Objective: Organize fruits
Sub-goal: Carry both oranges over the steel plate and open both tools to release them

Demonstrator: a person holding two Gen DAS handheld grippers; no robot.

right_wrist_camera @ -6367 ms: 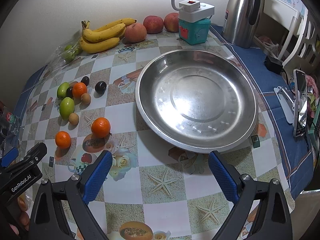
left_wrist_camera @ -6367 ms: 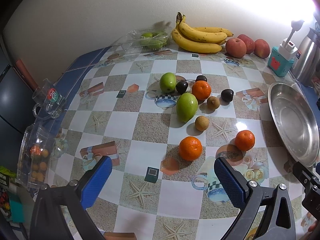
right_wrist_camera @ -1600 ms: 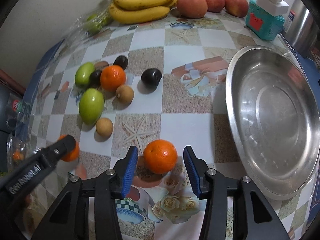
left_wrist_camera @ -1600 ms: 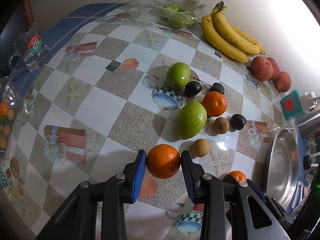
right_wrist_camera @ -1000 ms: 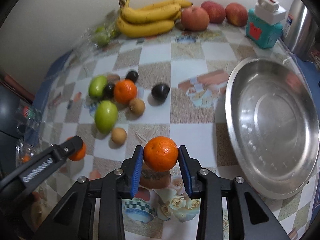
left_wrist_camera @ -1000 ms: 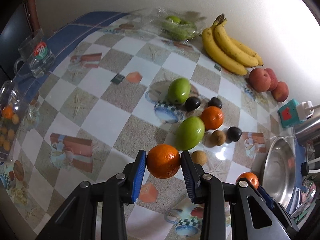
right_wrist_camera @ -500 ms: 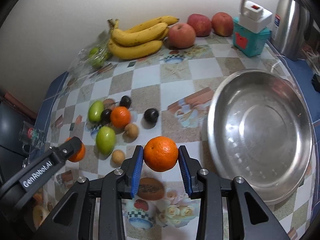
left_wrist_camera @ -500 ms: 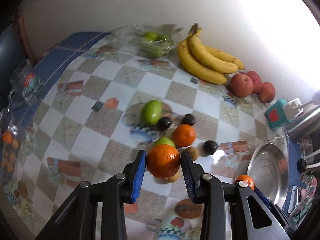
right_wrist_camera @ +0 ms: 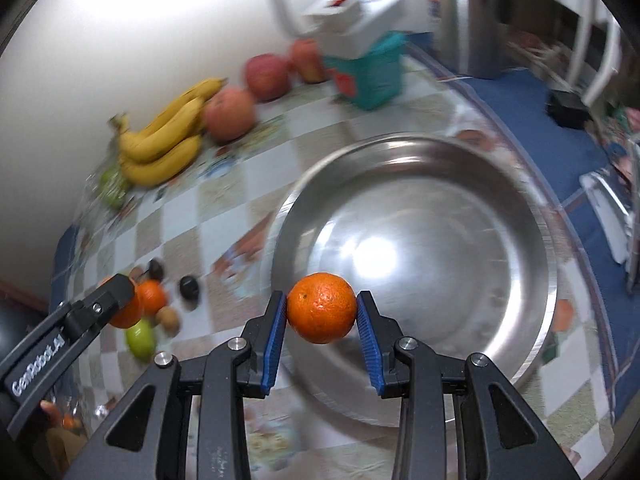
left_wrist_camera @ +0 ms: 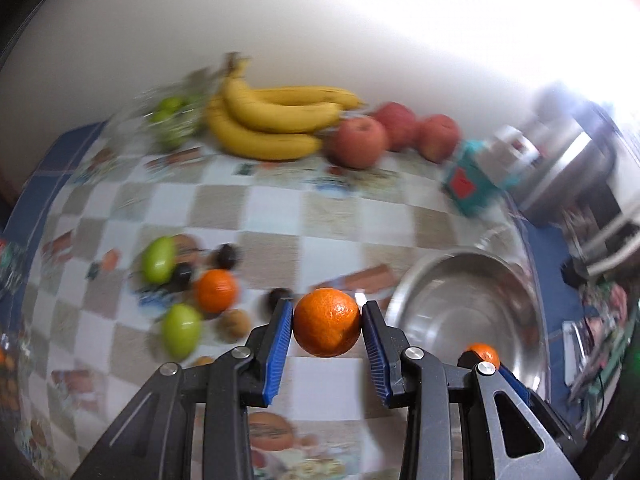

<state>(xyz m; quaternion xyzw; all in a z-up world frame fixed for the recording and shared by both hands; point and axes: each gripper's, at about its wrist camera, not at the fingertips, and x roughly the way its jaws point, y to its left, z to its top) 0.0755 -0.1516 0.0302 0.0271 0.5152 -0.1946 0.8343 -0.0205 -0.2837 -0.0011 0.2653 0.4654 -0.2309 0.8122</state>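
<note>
My left gripper is shut on an orange, held in the air above the checked tablecloth, just left of the steel basin. My right gripper is shut on a second orange, which hangs over the near left rim of the basin. The basin holds nothing. A third orange lies on the table among green fruits, dark plums and small brown fruits. The left gripper's finger shows at the left of the right wrist view.
Bananas, red apples and a bag of green fruit lie along the back wall. A teal box with a white power strip and a steel kettle stand behind the basin. A phone lies right of it.
Both grippers have carried their oranges up and to the right, towards the basin, rolling as they went. The right orange now hangs over the basin's rim. Both grips are unchanged.
</note>
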